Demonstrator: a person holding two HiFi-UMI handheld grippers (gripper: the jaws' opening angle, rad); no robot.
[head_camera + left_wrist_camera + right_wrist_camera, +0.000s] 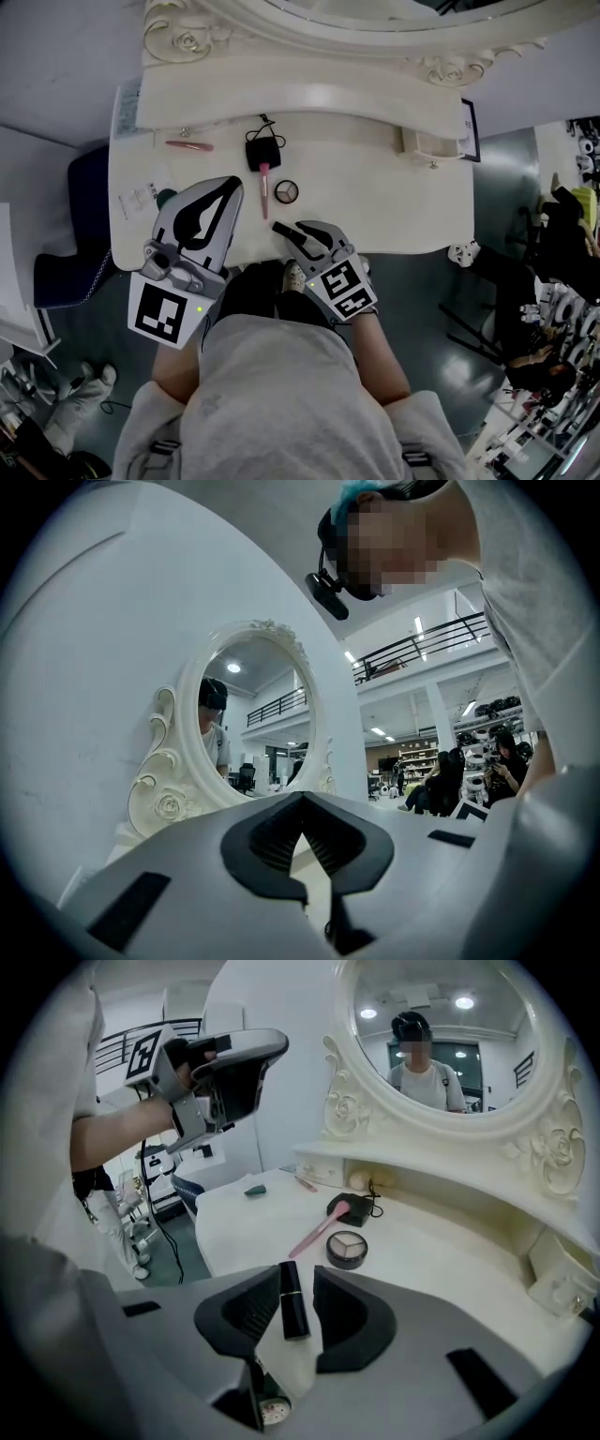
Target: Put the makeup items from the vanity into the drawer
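- Near the front edge of the white bench (pixel 394 211), the right claw (pixel 300 234) tilts downward with its jaws standing wide apart.
- A black lipstick (pixel 293 1309) lies between those jaws, lengthwise along them. It sits close against one pad, with a clear gap to the other, so nothing pinches it.
- From above, the lipstick's far end pokes out past the claw's tips over the bench top.
- Just beyond the tips sits a round eyeshadow palette (pixel 287 191), and beside it a pink brush (pixel 265 183) whose head touches a black pouch (pixel 263 150).
- Further left, near the back, lies a pink tube (pixel 189 145), well apart from both claws.
- The left claw (pixel 230 187) hangs level over the bench's left part, jaws closed together on nothing.
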